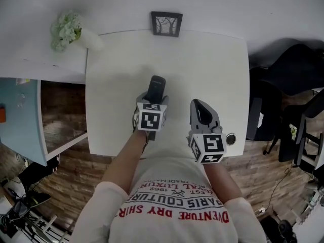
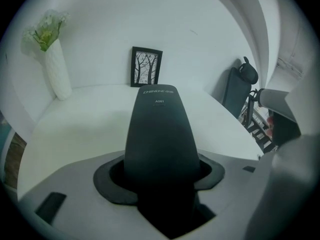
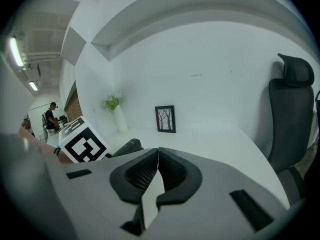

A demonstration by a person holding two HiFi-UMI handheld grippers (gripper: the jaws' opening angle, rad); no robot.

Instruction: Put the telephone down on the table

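The telephone (image 1: 156, 86) is a black cordless handset, and my left gripper (image 1: 152, 102) is shut on its lower part over the middle of the white table (image 1: 212, 70). In the left gripper view the handset (image 2: 159, 129) rises from between the jaws and points toward the table's far edge. Whether its tip touches the tabletop I cannot tell. My right gripper (image 1: 199, 105) hovers to the right of it, near the table's front edge. Its jaws (image 3: 157, 156) are shut tip to tip on nothing.
A small framed tree picture (image 1: 166, 23) leans against the wall at the table's far edge. A white vase of flowers (image 1: 71, 31) stands at the far left. A small round object (image 1: 231, 138) lies at the front right corner. Black office chairs (image 1: 288, 80) stand right of the table.
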